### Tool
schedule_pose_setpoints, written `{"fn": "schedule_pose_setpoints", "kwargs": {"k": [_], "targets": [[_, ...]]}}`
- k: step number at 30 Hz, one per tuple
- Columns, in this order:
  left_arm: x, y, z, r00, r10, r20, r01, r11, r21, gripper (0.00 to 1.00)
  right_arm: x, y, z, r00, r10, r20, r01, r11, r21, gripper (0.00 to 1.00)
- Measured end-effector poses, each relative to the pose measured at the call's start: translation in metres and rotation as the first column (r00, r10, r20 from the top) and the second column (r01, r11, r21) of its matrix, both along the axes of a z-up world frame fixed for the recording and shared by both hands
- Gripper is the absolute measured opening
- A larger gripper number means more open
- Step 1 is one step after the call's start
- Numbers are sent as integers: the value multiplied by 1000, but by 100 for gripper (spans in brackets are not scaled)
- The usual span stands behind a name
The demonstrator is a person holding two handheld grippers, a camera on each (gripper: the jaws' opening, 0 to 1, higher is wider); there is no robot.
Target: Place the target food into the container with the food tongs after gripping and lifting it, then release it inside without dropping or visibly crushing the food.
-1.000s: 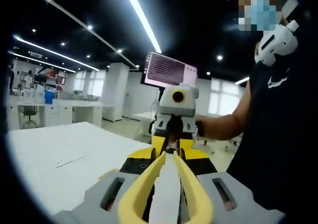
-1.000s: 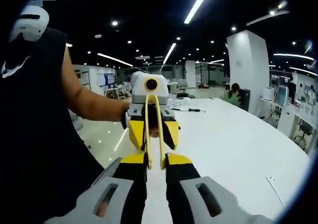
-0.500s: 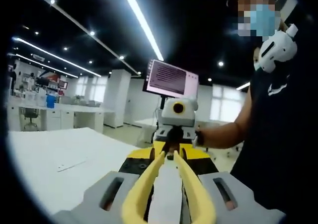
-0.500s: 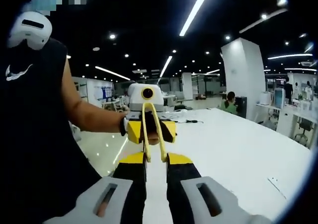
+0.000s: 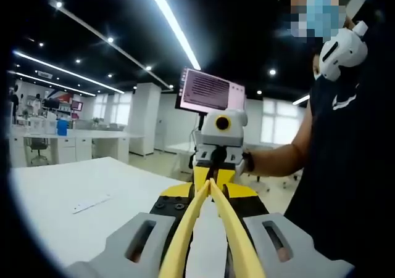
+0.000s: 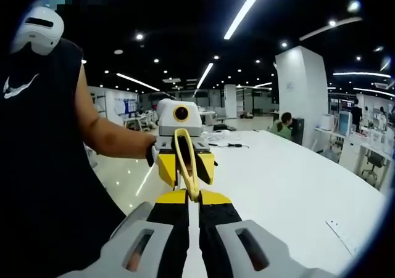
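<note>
Yellow food tongs (image 5: 207, 213) run between my two grippers, which face each other above a white table's edge. In the left gripper view the two tong arms rise between my left gripper's (image 5: 210, 198) jaws and meet at their tips just before the right gripper (image 5: 216, 167). In the right gripper view the tongs (image 6: 185, 161) show as a narrow loop. Its tips sit pinched between my right gripper's (image 6: 194, 196) nearly closed jaws, and its rounded end lies against the left gripper (image 6: 185, 167). A person's hand and forearm (image 6: 117, 139) hold the left gripper.
The white table (image 5: 62, 198) spreads left in the left gripper view, with a thin strip (image 5: 91, 203) on it. It (image 6: 296, 185) lies to the right in the right gripper view. The person's dark torso (image 5: 345, 167) stands close. A monitor (image 5: 210, 92) stands behind the right gripper.
The tong arms have drawn together, from a spread V to tips touching. My right gripper's jaws have narrowed around the tips. Both views shifted slightly with the hands.
</note>
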State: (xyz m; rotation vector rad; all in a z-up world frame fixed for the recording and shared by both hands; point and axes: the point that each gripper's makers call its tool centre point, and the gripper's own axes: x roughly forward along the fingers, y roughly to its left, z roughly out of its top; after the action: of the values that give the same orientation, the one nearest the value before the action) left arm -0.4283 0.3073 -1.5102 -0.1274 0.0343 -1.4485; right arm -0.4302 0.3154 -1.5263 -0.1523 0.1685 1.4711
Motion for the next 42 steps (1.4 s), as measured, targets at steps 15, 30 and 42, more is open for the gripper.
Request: {"fn": "schedule_pose_setpoints", "kwargs": {"k": [15,30,42], "targets": [[10,-16,18,998,51,-30,-53,997,-63,14,3,-18,8,1000,3,-30,-1,998,65,2],[3,-24,4,999,47,-3,-47,997,59,15,-3,-22,6,1000,20,24,-20,1000,16,2],[2,-12,8,999,-6,-41,6,1000,-6,20,-8,-10,1,999,27,29,-27,999,21,1]]}}
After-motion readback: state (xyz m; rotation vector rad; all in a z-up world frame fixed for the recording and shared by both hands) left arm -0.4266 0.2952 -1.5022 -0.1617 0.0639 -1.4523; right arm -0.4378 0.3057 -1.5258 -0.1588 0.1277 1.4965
